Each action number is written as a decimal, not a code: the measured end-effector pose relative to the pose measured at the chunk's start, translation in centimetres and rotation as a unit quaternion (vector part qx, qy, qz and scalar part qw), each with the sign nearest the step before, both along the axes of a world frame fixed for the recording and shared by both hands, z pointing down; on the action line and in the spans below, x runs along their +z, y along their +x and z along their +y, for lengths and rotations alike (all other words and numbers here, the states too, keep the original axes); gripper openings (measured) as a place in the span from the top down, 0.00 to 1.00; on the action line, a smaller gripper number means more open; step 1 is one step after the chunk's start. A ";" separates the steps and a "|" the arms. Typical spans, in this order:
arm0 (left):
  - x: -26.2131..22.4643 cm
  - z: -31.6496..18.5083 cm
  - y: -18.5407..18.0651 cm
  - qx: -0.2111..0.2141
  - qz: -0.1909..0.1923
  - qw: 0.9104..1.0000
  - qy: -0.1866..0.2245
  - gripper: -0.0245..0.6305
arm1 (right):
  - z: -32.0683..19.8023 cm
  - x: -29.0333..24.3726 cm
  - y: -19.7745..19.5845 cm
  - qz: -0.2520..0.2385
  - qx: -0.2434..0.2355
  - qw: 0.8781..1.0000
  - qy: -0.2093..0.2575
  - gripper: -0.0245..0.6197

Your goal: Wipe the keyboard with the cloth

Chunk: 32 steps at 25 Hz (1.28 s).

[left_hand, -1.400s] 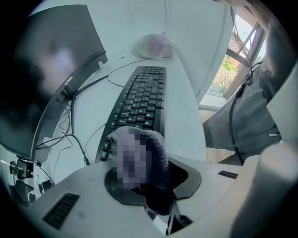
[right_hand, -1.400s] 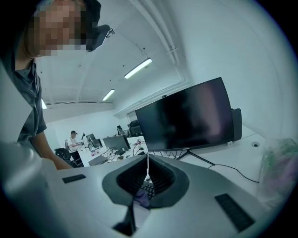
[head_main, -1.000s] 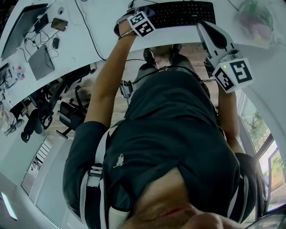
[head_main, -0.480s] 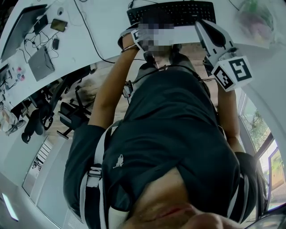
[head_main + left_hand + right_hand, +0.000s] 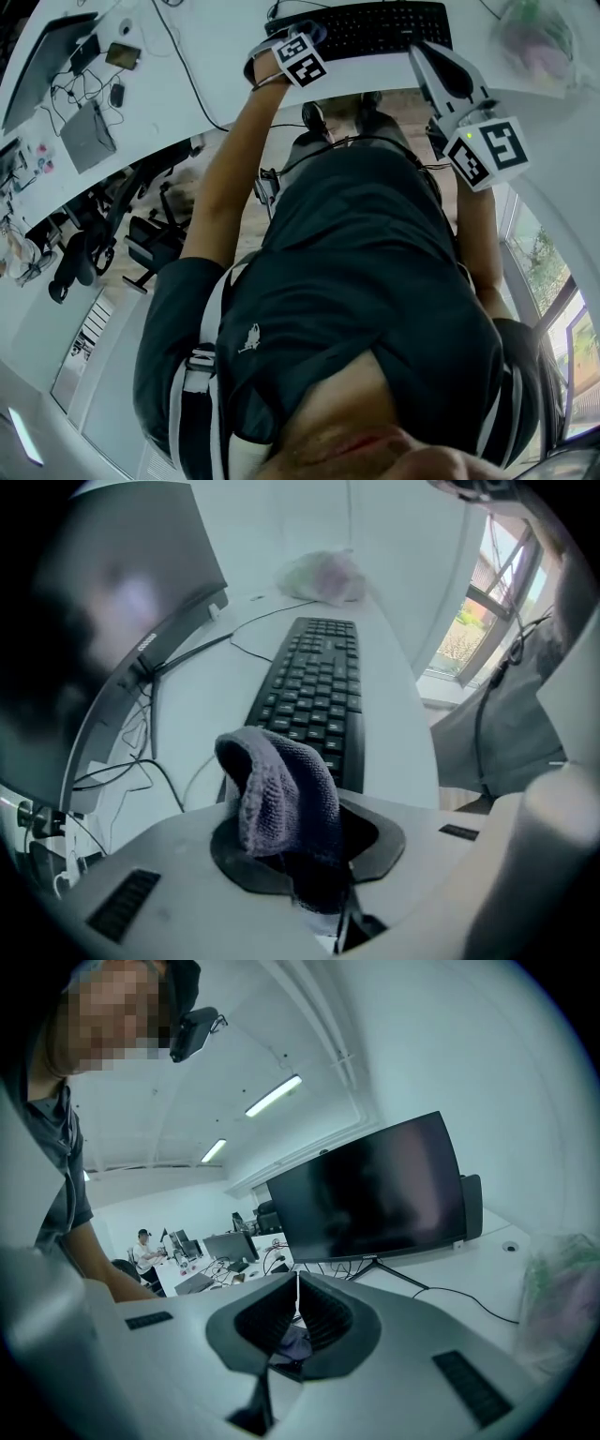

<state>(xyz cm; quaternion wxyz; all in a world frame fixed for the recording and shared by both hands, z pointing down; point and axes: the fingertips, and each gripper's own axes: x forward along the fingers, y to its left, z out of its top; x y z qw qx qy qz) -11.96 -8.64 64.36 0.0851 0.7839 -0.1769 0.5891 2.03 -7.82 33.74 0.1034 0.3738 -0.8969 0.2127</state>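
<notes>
Left gripper view is showing my left gripper (image 5: 292, 847) clamping the bunched cloth (image 5: 277, 789) near the keyboard (image 5: 314, 691); its loose fold is risking snagging keys. My right gripper (image 5: 296, 1318) is idling, closed on nothing.

On my feed the shirt (image 5: 375, 281) is dark and short-sleeved, with a small white emblem (image 5: 249, 337) on the chest. Pale grey shoulder straps (image 5: 202, 361) run down at the lower left and lower right of the head view. I see two pale grey shells, the left gripper (image 5: 309, 850) and the right gripper (image 5: 296, 1309), each with a black recess round its jaws and dark slotted marks. Each carries a white cube (image 5: 489, 150) with black square markers; the right one shows a green light (image 5: 469, 140).
</notes>
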 end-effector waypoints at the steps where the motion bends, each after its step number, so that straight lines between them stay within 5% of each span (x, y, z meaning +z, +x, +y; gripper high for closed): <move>1: 0.3 1.6 0.5 0.008 0.001 1.000 -0.007 0.85 | -0.1 0.1 0.1 0.000 0.001 1.000 -0.001 0.95; 7: 1.1 5.1 2.1 0.023 0.012 0.999 -0.022 0.85 | -0.3 0.4 -0.1 -0.002 -0.003 1.000 -0.006 0.95; 16: -1.3 -5.8 1.0 -0.011 0.001 0.999 0.038 0.85 | -0.3 0.7 -0.1 0.000 -0.003 1.000 -0.009 0.95; 27: 0.7 5.6 6.3 0.060 0.023 0.998 -0.022 0.85 | -1.1 1.2 1.4 -0.003 0.011 1.000 -0.015 0.95; 32: 0.6 2.6 6.0 0.052 0.020 0.998 -0.010 0.85 | -1.3 1.2 1.2 -0.002 0.005 1.000 -0.015 0.95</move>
